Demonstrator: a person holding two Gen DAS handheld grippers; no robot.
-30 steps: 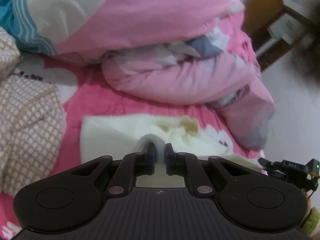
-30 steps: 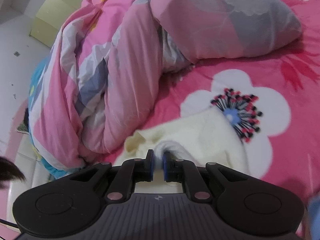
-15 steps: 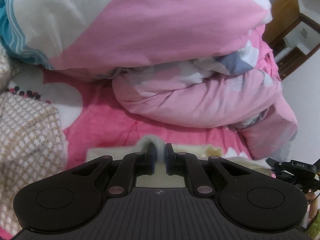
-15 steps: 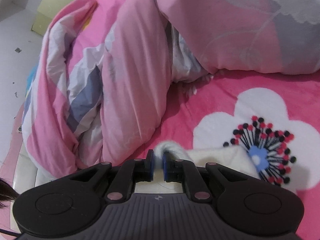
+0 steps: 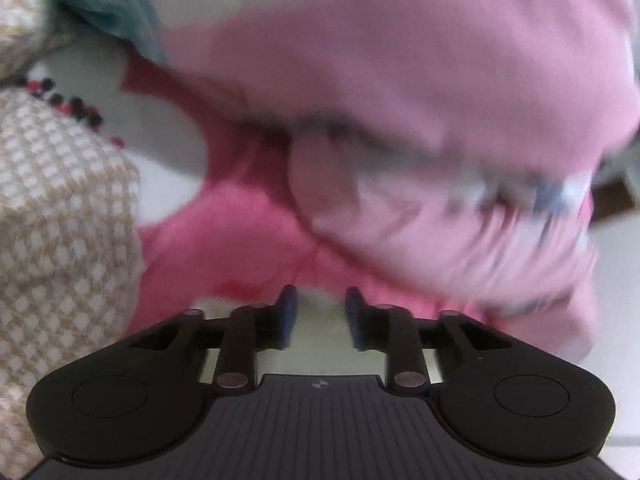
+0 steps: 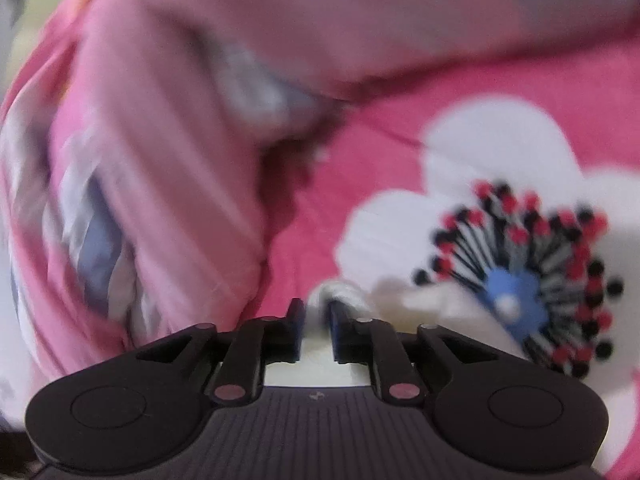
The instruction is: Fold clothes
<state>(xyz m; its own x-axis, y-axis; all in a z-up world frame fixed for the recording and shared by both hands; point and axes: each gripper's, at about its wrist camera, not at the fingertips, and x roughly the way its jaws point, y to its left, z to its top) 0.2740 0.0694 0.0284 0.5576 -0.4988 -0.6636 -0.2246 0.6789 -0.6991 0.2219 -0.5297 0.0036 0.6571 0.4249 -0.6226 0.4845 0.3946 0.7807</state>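
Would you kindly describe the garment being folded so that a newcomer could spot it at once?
Start from the pink bedsheet with its big white flower print. Just below the flower's blue centre, at the right gripper, whose jaws are opening, lies the cream fleece garment. It is plain and fluffy, unlike the smooth pink duvet bunched beside it.

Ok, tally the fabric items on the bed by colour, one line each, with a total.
Cream: 1, the cream garment between both grippers' opening jaws.
Pink patterned: 1, the bunched quilt.
Beige checked: 1, the checked cloth at the left.
Total: 3, on the pink flowered sheet.
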